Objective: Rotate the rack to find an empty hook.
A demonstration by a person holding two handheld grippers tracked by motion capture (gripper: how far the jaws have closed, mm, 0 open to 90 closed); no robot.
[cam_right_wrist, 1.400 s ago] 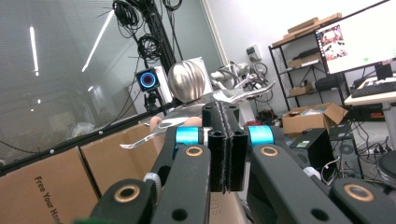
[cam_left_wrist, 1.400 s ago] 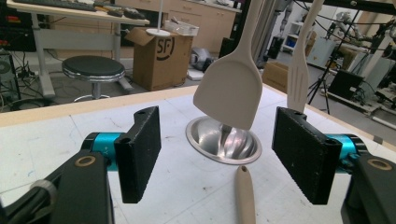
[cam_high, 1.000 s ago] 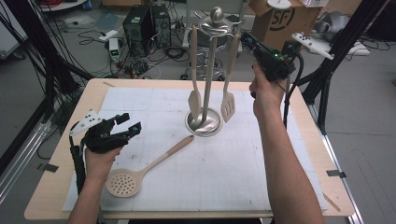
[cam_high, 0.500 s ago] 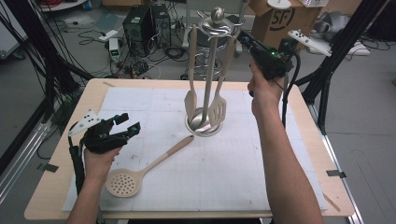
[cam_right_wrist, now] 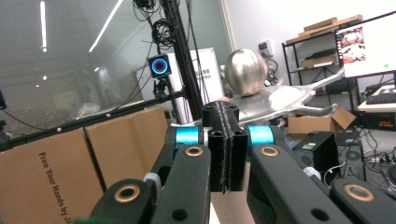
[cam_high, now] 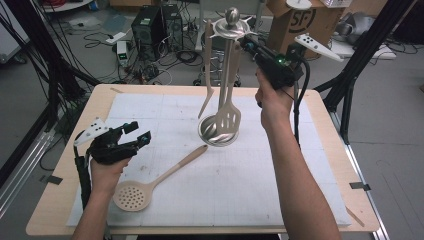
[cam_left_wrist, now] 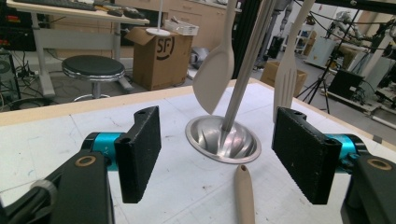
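1. The left tongs [cam_high: 139,131] are spread with nothing between the pads. They rest low over the table [cam_high: 50,210].
2. One perforated skimmer [cam_high: 160,175] lies flat on the table, just beside the left tongs. Its head is on the person's side of them. In the left gripper view, its handle tip points up between the spread jaws toward the stand.
3. One steel utensil stand [cam_high: 207,136] stands ahead of the left tongs and well apart from them. Two utensils hang from it: one plain spoon [cam_high: 206,102] and one slotted turner [cam_high: 230,120].
4. The right tongs [cam_high: 243,41] are pressed together, raised level with the stand's crown, just beside the top of the turner's handle. It cannot be told whether they touch it.
5. Step in hand, as judged: loading the stand. Two of three utensils are hung.
6. The next move calls for closing on the skimmer's handle, lifting it, and hooking it on a free arm.
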